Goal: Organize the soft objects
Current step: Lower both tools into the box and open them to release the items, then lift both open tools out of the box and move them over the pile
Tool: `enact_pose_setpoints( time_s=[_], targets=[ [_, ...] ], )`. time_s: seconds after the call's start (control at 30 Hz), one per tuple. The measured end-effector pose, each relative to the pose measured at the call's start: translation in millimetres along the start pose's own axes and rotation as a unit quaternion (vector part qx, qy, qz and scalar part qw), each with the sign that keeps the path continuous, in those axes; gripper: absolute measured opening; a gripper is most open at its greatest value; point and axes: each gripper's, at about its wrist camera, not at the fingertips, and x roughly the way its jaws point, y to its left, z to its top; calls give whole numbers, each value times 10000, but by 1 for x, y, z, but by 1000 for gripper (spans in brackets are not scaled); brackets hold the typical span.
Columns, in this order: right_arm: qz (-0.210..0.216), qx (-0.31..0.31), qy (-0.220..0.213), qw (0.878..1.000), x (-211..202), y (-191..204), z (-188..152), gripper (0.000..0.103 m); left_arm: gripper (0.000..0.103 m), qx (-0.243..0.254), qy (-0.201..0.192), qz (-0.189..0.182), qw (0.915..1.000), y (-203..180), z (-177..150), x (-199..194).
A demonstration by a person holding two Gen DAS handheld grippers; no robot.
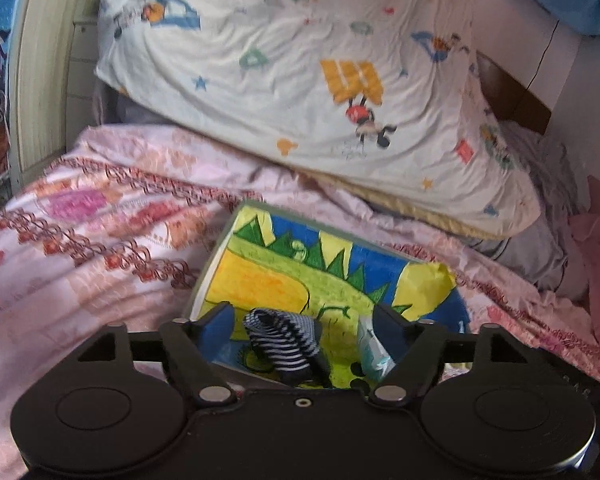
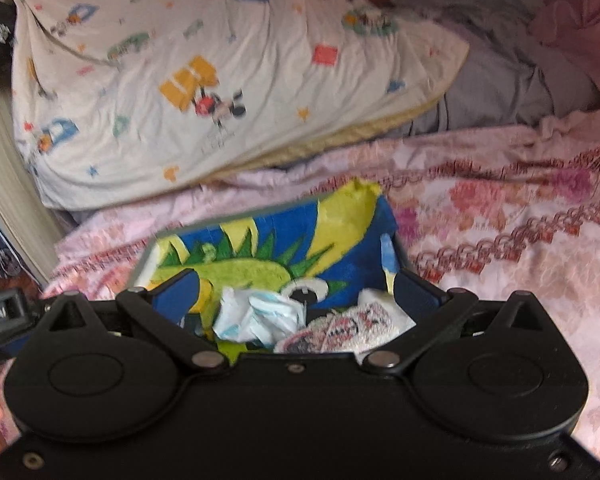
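pink flowered bedding [image 1: 100,216] covers the bed, with a big cartoon-print pillow [image 1: 300,72] leaning at the head and a grey cloth [image 2: 500,80] bunched beside it. on the bedding lies a bright box [image 1: 268,268] painted with a green dinosaur on blue and yellow, and both grippers hang right over it. the left gripper [image 1: 304,320] has its jaws spread, and a striped sock [image 1: 288,344], dark blue and white, lies between them on the box's painted face; whether a pad touches it cannot be told. the right gripper [image 2: 296,288] also stands wide apart, holding nothing, above a crumpled white and blue cloth [image 2: 260,316] and a patterned sock [image 2: 356,324] in white, red and black, which rest side by side at the box's near end. judging by this, several small soft things are already gathered in the box, so the sorting looks well under way; the pillow, the grey cloth and the rumpled bedding may be what is left, though the task does not say. motion blur softens the right view.
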Motion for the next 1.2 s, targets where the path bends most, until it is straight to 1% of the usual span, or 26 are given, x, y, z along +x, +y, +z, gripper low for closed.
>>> enact_pose_setpoints(
  time_s=[0.03,0.1,0.2,0.4,0.6,0.73,0.97,1.2],
  targets=[
    [54,1,-73,10000,-6,0,3,102,84,-4,-54,0,10000,0,0,-6],
    [92,-38,-198,9998,-17,1,9,102,91,-22,-186,-13,9998,0,0,-19],
    [133,-139,-349,9992,-31,7,18,102,97,2,-425,-14,9991,-1,0,-38],
    [237,-398,-653,9968,-69,20,28,102,100,88,-823,-49,9966,-5,0,-73],
    [276,-552,-895,9941,-109,29,27,102,102,148,-1152,-78,9932,-7,-8,-110],
    [241,-786,-1067,9909,-138,37,22,102,102,257,-1261,-133,9916,-10,-18,-133],
    [272,-946,-1222,9876,-193,47,9,102,102,318,-1443,-194,9888,-10,-38,-169],
    [299,-1123,-1276,9850,-233,56,-10,102,102,405,-1726,-39,9841,-3,-60,-204]
  ],
)
